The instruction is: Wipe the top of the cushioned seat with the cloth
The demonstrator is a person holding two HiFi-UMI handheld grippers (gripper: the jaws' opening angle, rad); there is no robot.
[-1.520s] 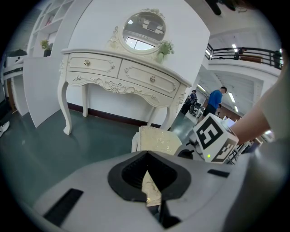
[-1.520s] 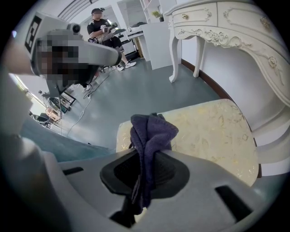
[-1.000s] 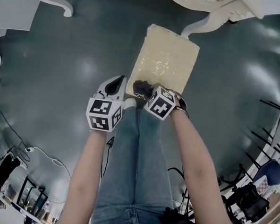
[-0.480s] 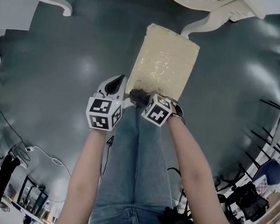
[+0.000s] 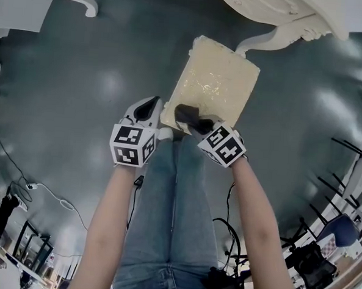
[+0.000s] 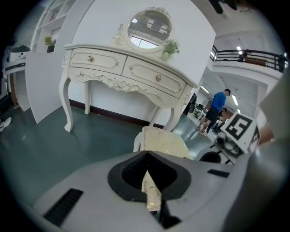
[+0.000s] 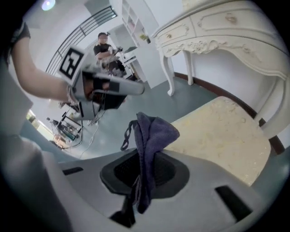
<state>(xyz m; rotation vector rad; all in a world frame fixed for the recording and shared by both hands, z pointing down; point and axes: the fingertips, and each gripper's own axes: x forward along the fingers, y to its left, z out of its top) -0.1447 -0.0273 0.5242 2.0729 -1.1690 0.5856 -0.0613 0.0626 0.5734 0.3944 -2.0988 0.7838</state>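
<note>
**Head view:** the left gripper [image 5: 149, 107] sits at the near left corner of the seat [image 5: 218, 82]. The right gripper [image 5: 198, 121] holds a dark cloth [image 5: 184, 113] just ahead of its fingers, at the seat's near edge. Nearly all the cushion top lies beyond both.

**Left gripper view:** the fingers are pressed together on a thin sliver with the seat's cream-gold pattern, seemingly that corner. This hand looks to be steadying the seat, and it should hold firm without pulling.

**Right gripper view:** the fingers are clamped on the purple cloth, which stands bunched above them. The cushion top lies to their right and beyond. To wipe well, I judge the fingers should tip down so the bunch, not the plastic, presses flat. Overlapping strokes should then run toward the far edge.
</note>
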